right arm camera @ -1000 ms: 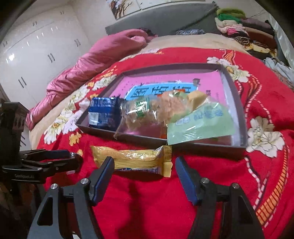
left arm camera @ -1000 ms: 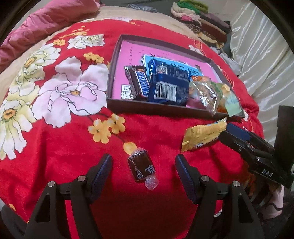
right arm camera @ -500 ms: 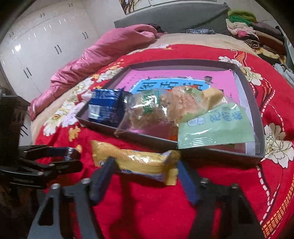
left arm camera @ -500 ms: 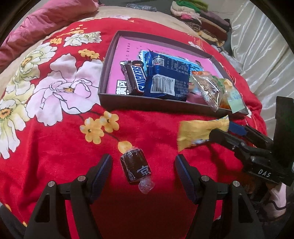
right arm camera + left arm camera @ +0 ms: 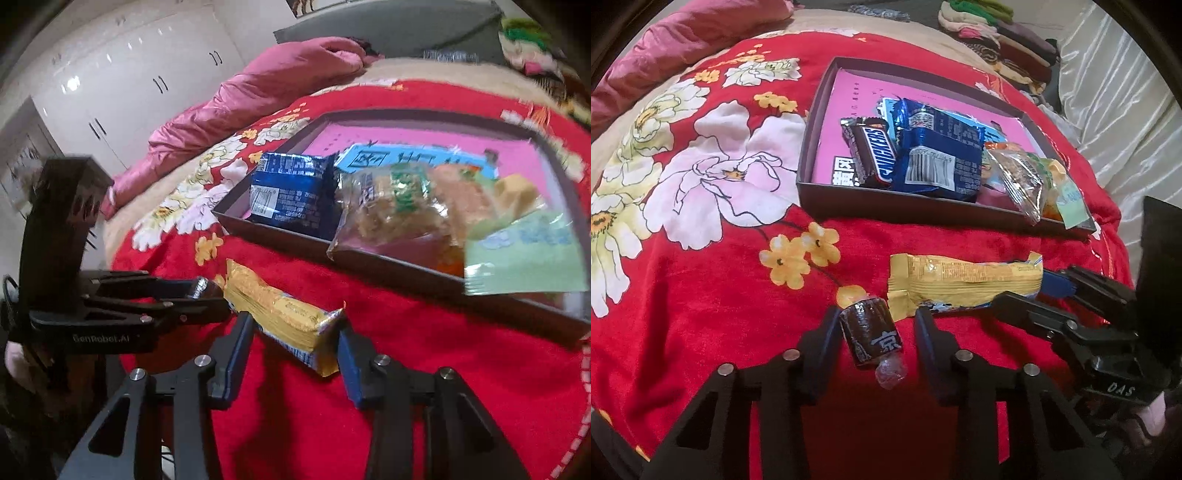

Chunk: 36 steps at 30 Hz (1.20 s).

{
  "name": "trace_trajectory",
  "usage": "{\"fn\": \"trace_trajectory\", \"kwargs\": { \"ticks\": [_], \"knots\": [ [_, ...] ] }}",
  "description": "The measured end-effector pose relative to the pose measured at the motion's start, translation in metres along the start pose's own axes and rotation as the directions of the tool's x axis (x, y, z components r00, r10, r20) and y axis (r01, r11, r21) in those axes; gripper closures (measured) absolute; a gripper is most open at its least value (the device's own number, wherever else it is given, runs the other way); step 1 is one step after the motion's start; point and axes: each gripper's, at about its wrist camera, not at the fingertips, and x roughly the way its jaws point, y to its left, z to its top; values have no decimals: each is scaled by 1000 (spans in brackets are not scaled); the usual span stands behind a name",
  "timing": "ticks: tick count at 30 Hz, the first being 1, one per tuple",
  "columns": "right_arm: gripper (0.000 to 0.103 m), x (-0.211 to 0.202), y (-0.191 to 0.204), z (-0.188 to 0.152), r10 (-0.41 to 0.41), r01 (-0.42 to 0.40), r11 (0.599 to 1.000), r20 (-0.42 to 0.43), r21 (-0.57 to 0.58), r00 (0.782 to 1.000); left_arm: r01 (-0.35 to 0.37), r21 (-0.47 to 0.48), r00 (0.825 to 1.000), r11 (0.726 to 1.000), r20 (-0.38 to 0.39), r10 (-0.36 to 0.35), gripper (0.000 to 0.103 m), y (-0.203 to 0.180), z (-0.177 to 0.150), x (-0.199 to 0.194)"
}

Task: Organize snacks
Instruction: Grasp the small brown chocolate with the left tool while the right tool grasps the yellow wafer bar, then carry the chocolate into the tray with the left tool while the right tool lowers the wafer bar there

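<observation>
A brown wrapped candy [image 5: 871, 332] lies on the red floral blanket between the fingers of my left gripper [image 5: 875, 325]. Its jaws are closing: the left pad touches the candy, and a thin gap shows at the right pad. My right gripper [image 5: 295, 332] is closing on one end of a yellow snack pack [image 5: 284, 314], with both pads against it. That pack [image 5: 960, 280] lies just in front of the dark tray [image 5: 886, 210]. In the left wrist view the right gripper [image 5: 1023, 291] comes in from the right. The left gripper [image 5: 210, 299] is at the left of the right wrist view.
The tray [image 5: 280, 240] holds a Snickers bar [image 5: 873, 151], blue packs [image 5: 938, 170] and clear bags [image 5: 1019, 181]. A pink quilt [image 5: 683, 40] lies at the far left and stacked clothes [image 5: 997, 33] at the back. White cloth [image 5: 1126, 110] hangs at the right. A white wardrobe [image 5: 110, 74] stands beyond the bed.
The left jaws have narrowed from wide apart to close around the candy. The right jaws have closed onto the yellow pack, which has shifted left, nearer the candy.
</observation>
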Motion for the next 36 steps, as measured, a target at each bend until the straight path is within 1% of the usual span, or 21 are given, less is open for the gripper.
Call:
{"fn": "trace_trajectory", "kwargs": {
  "ticks": [3,4,6,7,9,15,17,20,22,24,30,36],
  "knots": [
    [58,5,-7,3,55,-55,998,8,41,998,4,-3,1000,1000,0,-4,65,2,0,1],
    [59,5,-7,3,53,-54,998,11,41,999,3,0,1000,1000,0,-3,66,1,0,1],
    [67,5,-4,3,32,-32,999,10,18,999,1,-2,1000,1000,2,-1,68,2,-1,2],
    [68,4,-3,4,19,-19,1000,11,12,1000,1,-6,1000,1000,2,-1,70,3,0,2],
    [72,-1,-3,4,28,-29,999,26,25,999,23,-26,1000,999,1,-23,70,8,0,1],
    [73,-31,1,7,13,-15,1000,117,15,993,50,-40,999,998,9,-50,70,10,1,-7],
    [73,-41,2,6,12,-14,1000,146,12,989,58,-41,998,997,22,-57,70,8,2,-13],
    [73,-57,5,7,3,-6,1000,206,12,978,69,-33,996,997,51,-67,70,3,7,-26],
    [73,-68,4,9,2,-6,1000,256,14,967,70,-18,995,997,68,-69,70,-2,10,-33],
    [73,-78,2,12,-20,14,1000,302,21,953,68,-1,993,998,92,-67,70,-9,14,-42],
    [73,-98,-15,16,-89,60,994,368,90,926,78,27,986,997,144,-81,70,-26,31,-57],
    [73,-111,-31,18,-141,87,985,412,148,900,55,32,980,998,192,-60,70,-32,50,-66]
  ]
}}
